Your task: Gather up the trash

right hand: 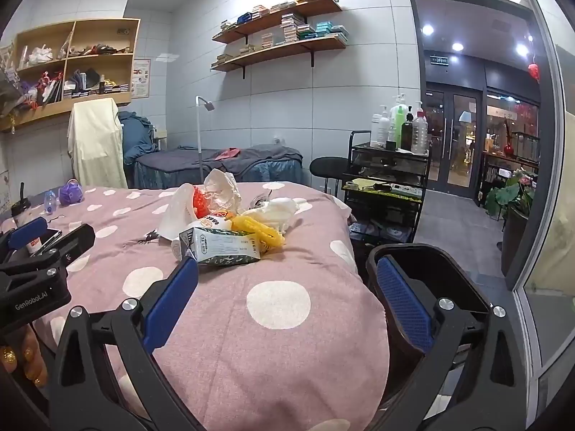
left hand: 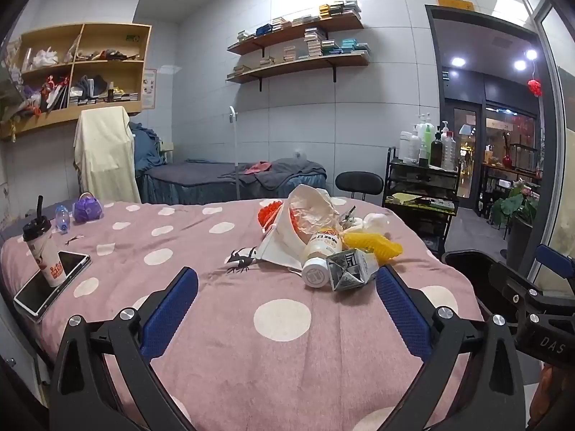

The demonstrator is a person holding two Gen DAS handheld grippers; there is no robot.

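Trash, one heap, lying right of centre on the pink dotted bedcover (left hand: 222, 327), well ahead of both tools.

Contents, as you see them:
- milk carton (left hand: 350, 269), crushed, nearest you; likely light, with stiff folded edges. Take it across the flat sides.
- white bottle (left hand: 320, 256), on its side, cap toward you, touching the carton; smooth and round, likely to roll or slip. Grip the body, not the cap.
- yellow foam net (left hand: 373, 246), behind the carton; soft, springy, weighs next to nothing. Pinch anywhere.
- white paper bag (left hand: 305, 215), crumpled and gaping, with a red foam net (left hand: 267, 213) beside and inside it; flimsy, may spill if you lift it by the bottom. Take the rim.

Tools: left gripper (left hand: 287, 309) and right gripper (right hand: 289, 296) both stand spread to their widest, blue pads apart, nothing between them.

View differences:
- Left wrist shows the bottle's cap end, plus a lidded drink cup (left hand: 43, 248) standing on a phone (left hand: 54, 282) at the bed's left edge; whether these count as trash you cannot tell.
- Right wrist shows the carton's long printed side (right hand: 222, 248) and a black bin (right hand: 427, 276) just beside the bed's right edge, behind the right-hand pad; probably where the heap goes.
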